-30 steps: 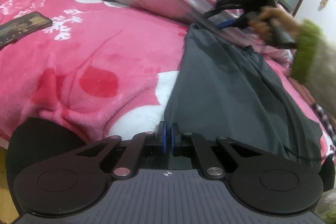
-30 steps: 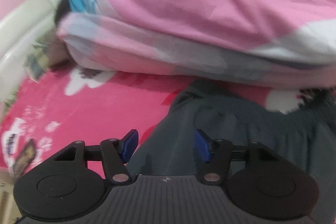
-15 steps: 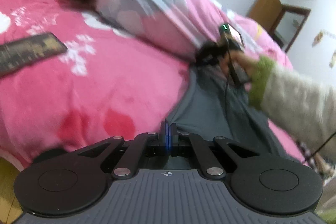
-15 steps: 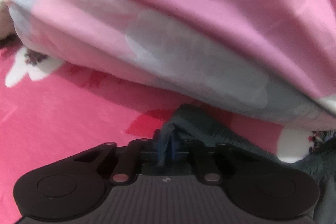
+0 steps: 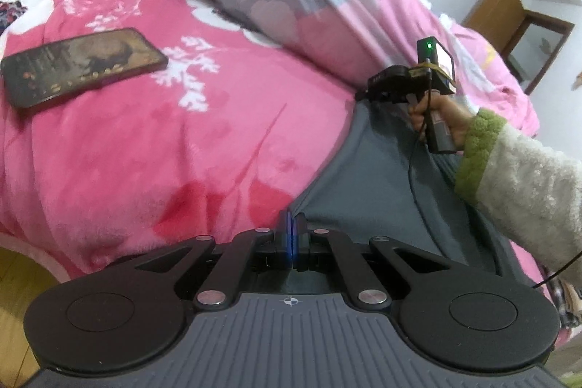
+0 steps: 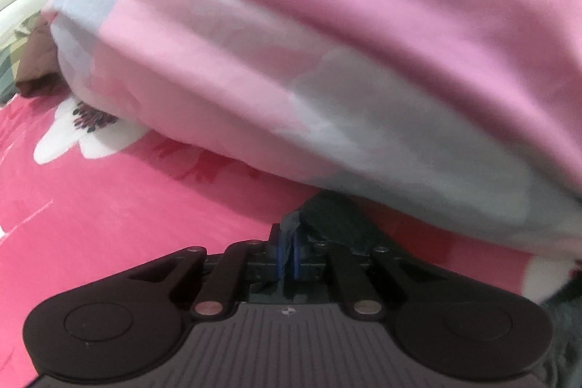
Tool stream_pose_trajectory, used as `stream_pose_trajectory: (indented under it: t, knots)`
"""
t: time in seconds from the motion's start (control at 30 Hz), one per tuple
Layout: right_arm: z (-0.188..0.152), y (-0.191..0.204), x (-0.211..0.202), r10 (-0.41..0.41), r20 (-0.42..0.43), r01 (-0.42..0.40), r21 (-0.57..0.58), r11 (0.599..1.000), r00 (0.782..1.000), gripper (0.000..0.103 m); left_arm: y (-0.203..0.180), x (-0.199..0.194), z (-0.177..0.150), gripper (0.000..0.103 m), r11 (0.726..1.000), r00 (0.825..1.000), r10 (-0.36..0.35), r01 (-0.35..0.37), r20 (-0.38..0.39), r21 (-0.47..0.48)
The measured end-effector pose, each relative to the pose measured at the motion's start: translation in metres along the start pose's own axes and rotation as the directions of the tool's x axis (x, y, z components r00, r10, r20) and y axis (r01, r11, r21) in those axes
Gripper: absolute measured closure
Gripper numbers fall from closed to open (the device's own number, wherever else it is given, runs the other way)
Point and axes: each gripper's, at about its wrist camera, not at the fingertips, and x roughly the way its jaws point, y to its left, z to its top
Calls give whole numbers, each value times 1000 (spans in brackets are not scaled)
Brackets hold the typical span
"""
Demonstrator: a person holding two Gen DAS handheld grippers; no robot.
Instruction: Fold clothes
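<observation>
Since a second ago my right hand-held gripper has dropped from above the garment to its far corner, and its jaws, then spread wide, have closed on a pinch of the cloth. My left hand-held gripper has drawn its own corner nearer the bed's edge, so the phone now shows whole at ten o'clock in the left view.

Right now my left jaws are pressed fully together, with the near corner of the dark grey garment caught between the blue pads. The garment stretches from there toward one o'clock across the pink floral blanket, reaching my right hand, which grips the other tool by its handle; my fuzzy cream sleeve with its green cuff comes in from three o'clock.

In the right view, a fold of grey fabric stands up between my blue pads, held tight, and more of it bunches darkly at one o'clock from the tips. The rolled pink and grey quilt looms just beyond, filling the upper view, touching or nearly touching that bunched corner; I cannot tell which.
</observation>
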Motion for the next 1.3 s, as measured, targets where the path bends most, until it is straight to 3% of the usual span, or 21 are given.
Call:
stream_pose_trajectory:
  t: [0.13,0.2,0.3,0.57,0.77,0.93,1.1,1.3]
  knots:
    - [2,1,13,40,6,-40,15,999,999,92,3,3,-1,103,1000,1000,9,-10,-27,-8]
    - [5,-9,7,91,6,-91,69,993,996,81,3,1,0,102,1000,1000,13,-13,-28,-12]
    - [9,-27,-11,148,40,-153,185,971,988,76,5,-4,1,100,999,999,36,-36,-19,-36]
    - [-8,-96,-91,254,132,-286,402,870,958,73,5,-33,1,92,987,988,149,-146,44,-69]
    - [-60,-162,-170,306,202,-367,527,767,930,73,-15,-45,9,78,985,982,172,-171,83,-22]
    - [-126,-199,-249,255,280,-372,556,743,926,71,-49,-34,17,62,990,988,134,-136,74,29]
    - [-200,-240,-339,120,317,-286,552,783,941,64,-95,-16,18,41,989,997,66,-70,39,130]
    - [-281,-262,-409,-21,299,-157,558,815,954,59,-163,12,0,29,951,998,-22,38,-57,306]
